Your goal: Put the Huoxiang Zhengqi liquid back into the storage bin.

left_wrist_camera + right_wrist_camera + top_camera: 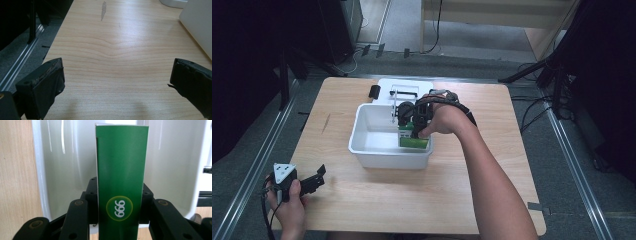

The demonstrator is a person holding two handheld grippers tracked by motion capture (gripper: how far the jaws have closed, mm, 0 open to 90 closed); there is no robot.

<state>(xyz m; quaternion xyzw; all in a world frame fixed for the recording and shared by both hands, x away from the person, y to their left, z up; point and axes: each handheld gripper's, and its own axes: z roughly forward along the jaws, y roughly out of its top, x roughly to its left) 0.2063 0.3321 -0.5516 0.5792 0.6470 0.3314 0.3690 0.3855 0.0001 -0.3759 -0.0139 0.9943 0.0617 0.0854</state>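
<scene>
One green box between right tongs (inside white bin)

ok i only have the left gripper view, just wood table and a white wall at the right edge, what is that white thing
Observer: It is a white rectangular plastic bin in the middle of the light wooden table.
Operator: anything in it
Observer: The right gripper is inside it, shut on a tall green cardboard box with a yellow circle logo.
Operator: where am i relative to all that
Observer: The left gripper is at the table's near left corner, open, apart from the bin.
Operator: anything past the bin
Observer: A flat white lid with a handle lies behind it.
</scene>
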